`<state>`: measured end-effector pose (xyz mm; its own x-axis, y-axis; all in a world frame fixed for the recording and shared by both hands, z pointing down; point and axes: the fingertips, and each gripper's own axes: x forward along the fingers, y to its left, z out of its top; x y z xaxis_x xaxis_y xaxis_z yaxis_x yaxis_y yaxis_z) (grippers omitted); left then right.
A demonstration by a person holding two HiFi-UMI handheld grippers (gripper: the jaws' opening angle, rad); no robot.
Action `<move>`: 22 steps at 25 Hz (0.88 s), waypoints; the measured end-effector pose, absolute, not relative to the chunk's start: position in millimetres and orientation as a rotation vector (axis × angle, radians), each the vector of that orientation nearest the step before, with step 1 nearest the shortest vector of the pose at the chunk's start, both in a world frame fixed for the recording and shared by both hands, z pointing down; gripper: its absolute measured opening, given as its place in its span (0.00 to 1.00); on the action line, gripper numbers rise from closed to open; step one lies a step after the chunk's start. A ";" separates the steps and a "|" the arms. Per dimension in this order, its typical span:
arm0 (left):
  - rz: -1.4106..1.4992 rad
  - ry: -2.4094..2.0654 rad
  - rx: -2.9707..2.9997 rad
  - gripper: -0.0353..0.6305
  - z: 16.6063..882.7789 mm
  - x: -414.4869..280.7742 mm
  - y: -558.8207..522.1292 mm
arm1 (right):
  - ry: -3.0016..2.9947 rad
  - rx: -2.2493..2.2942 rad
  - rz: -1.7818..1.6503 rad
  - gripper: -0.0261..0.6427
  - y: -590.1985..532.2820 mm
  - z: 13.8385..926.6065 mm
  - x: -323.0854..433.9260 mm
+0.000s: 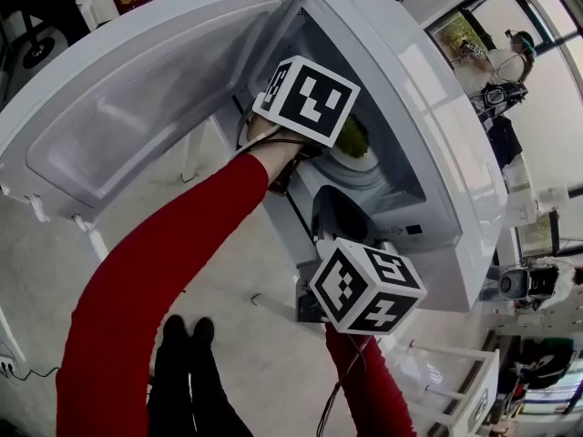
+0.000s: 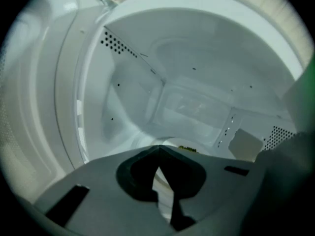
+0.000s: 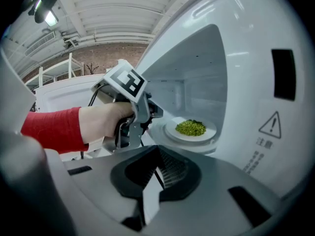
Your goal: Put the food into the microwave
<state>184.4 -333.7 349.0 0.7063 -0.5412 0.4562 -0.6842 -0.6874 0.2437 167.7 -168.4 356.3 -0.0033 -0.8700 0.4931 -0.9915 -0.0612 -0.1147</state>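
Note:
The white microwave (image 1: 446,144) stands with its door (image 1: 137,89) swung wide to the left. Inside the cavity a white plate (image 3: 209,132) holds a heap of green food (image 3: 191,127), also seen as food (image 1: 353,139) in the head view. My left gripper (image 2: 159,149) is at the cavity mouth, just left of the plate, shut with nothing between its jaws; only a sliver of food (image 2: 188,149) shows past its tips. In the right gripper view the left gripper (image 3: 153,113) is apart from the plate. My right gripper (image 3: 157,154) hangs back outside, shut and empty.
The open door (image 3: 74,90) blocks the left side. The control panel (image 3: 275,97) lies right of the cavity. White frames and shelving (image 1: 455,381) stand on the floor nearby. The person's feet (image 1: 187,335) are below.

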 end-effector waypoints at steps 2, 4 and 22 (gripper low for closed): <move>0.433 -0.933 2.492 0.07 343.5 172.5 -332.8 | -1.970 2.001 0.660 0.06 -170.4 354.4 163.6; 0.352 -0.854 2.475 0.07 340.0 165.9 -322.0 | -1.995 1.988 0.664 0.06 -171.3 352.0 157.0; 0.029 -0.502 2.442 0.07 281.3 78.6 -182.9 | -2.324 1.907 0.744 0.06 -104.4 278.8 91.2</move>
